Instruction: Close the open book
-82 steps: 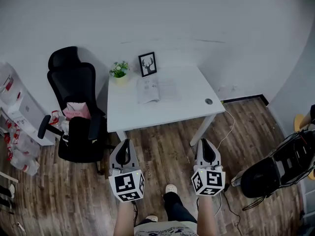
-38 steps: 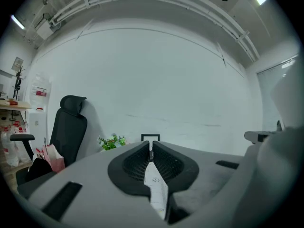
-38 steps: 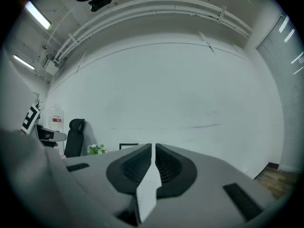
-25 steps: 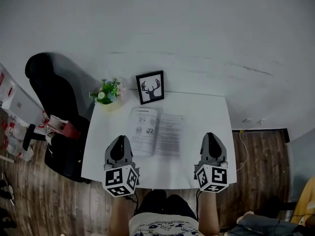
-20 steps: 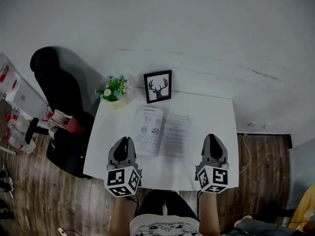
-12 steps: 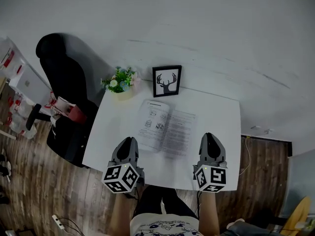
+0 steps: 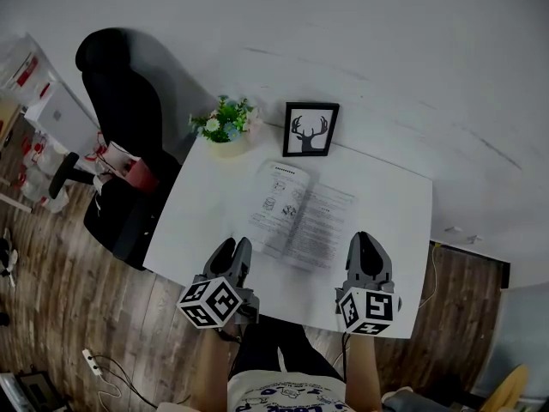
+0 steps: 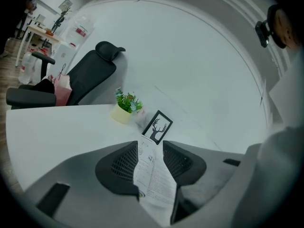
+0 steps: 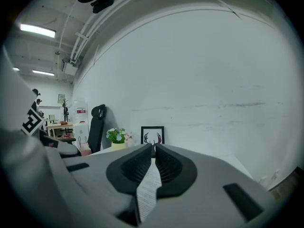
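Observation:
The open book [image 7: 300, 215] lies flat in the middle of the white table [image 7: 206, 204], both printed pages facing up. My left gripper [image 7: 232, 251] hovers at the table's near edge, just short of the book's left page, rolled to one side. Its jaws are opening and hold nothing; in the left gripper view the book [image 8: 152, 179] shows through the gap of the gripper [image 8: 150, 145]. My right gripper [image 7: 364, 245] is shut and empty beside the book's right page. In the right gripper view the page [image 9: 148, 189] shows below the gripper [image 9: 153, 149].
A framed deer picture [image 7: 310, 130] and a small potted plant [image 7: 226, 125] stand at the table's back edge against the wall. A black office chair [image 7: 120, 118] with a red bag [image 7: 129, 168] sits to the left. Wooden floor surrounds the table.
My left gripper has rolled sideways and its jaws have parted; they were together before. Both grippers have sunk toward the table's near edge, and the head view has swung so the table sits slanted.

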Available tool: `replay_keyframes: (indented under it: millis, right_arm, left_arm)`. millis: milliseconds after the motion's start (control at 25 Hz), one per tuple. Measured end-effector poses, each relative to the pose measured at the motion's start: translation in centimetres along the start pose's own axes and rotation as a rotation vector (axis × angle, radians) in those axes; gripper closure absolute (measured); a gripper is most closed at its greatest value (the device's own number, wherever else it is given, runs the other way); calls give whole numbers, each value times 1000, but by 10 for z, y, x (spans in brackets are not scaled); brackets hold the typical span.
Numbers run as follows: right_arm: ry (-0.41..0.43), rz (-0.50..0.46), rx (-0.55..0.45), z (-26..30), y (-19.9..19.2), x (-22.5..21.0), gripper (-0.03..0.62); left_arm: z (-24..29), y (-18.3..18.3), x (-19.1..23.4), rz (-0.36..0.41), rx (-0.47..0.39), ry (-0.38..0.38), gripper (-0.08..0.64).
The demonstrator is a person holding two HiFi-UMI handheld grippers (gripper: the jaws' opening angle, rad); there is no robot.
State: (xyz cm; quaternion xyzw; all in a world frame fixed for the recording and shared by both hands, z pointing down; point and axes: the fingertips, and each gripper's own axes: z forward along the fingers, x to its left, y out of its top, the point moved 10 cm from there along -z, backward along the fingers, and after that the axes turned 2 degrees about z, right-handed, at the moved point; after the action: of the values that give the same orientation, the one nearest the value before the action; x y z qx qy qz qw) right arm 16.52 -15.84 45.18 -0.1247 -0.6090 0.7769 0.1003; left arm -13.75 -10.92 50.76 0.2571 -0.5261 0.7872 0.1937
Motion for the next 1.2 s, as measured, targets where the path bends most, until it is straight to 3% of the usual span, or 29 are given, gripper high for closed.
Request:
replay_keyframes:
  millis: [560,800,1200]
  right_arm:
    - [54,-20,52,14,-16,13,552]
    - [60,-28,69,16,-21,16,552]
    - [45,-44,91,16,-25,14,552]
  left_arm:
    - [-9,-51,55,-503,-2,29,331]
    - [0,-67,70,-607,20,46,331]
    - [26,-84,85,-714,66,66,331]
